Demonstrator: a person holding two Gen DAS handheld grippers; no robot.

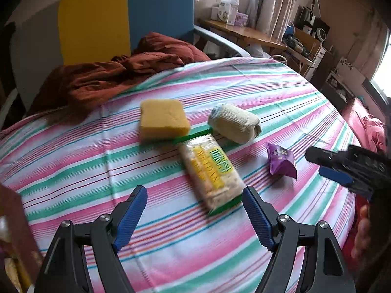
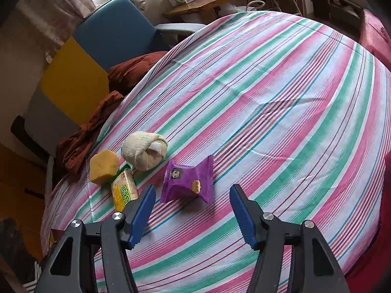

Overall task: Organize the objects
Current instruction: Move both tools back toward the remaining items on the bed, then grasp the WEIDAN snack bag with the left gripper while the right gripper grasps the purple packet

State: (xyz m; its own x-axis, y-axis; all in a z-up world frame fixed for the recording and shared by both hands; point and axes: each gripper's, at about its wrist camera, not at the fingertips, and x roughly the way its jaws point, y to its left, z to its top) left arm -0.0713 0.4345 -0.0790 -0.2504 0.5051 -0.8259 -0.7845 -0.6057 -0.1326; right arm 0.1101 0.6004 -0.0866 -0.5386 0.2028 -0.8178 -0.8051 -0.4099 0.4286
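Note:
On the striped tablecloth (image 1: 244, 85) lie a yellow sponge (image 1: 163, 119), a rolled cream sock (image 1: 234, 123), a green-and-yellow snack pack (image 1: 211, 173) and a purple snack packet (image 1: 281, 160). My left gripper (image 1: 195, 195) is open just short of the snack pack's near end, nothing between its pads. My right gripper (image 2: 193, 194) is open, its jaws standing either side of the purple packet (image 2: 188, 183) without touching it. In the left wrist view the right gripper's fingers (image 1: 342, 168) show at the right edge. The right wrist view also holds the sock (image 2: 144, 151), sponge (image 2: 103, 163) and snack pack (image 2: 123, 191).
A rust-red cloth (image 1: 117, 73) is heaped at the table's far left edge, against a chair (image 1: 156, 7) with blue, yellow and grey panels. A wooden desk (image 1: 242, 34) with boxes stands behind. Red bedding (image 1: 364, 122) lies to the right. A hand (image 1: 361, 232) shows at right.

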